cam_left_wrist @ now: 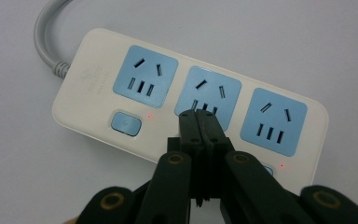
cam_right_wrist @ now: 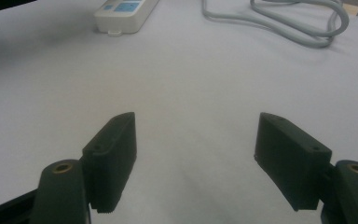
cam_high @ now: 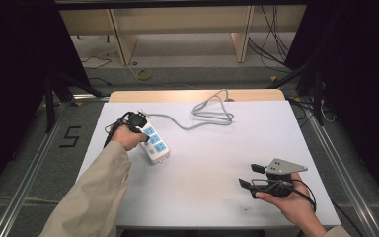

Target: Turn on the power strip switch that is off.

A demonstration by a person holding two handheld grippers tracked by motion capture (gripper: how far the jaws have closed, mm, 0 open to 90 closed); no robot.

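1. High view: a white power strip (cam_high: 154, 143) lies on the left half of the white desk (cam_high: 212, 163), running at a slant, with its grey cord (cam_high: 205, 116) leading off toward the far edge and lying in a loose loop there.
2. The left gripper (cam_high: 145, 137) is held over the middle of the power strip, the person's hand wrapped around it.
3. Left gripper view: the left gripper (cam_left_wrist: 198, 113) has its jaws pressed together with nothing between them, the tips at the lower edge of the middle of three blue sockets.
4. A blue switch (cam_left_wrist: 126, 123) sits below the first socket, with a small red light just beside it.
5. The right gripper (cam_high: 246, 176) is held at the near right part of the desk, well apart from the power strip.
6. Right gripper view: the right gripper (cam_right_wrist: 195, 135) has its jaws wide apart over bare desk, and the power strip (cam_right_wrist: 125, 13) and cord (cam_right_wrist: 289, 21) lie farther off.
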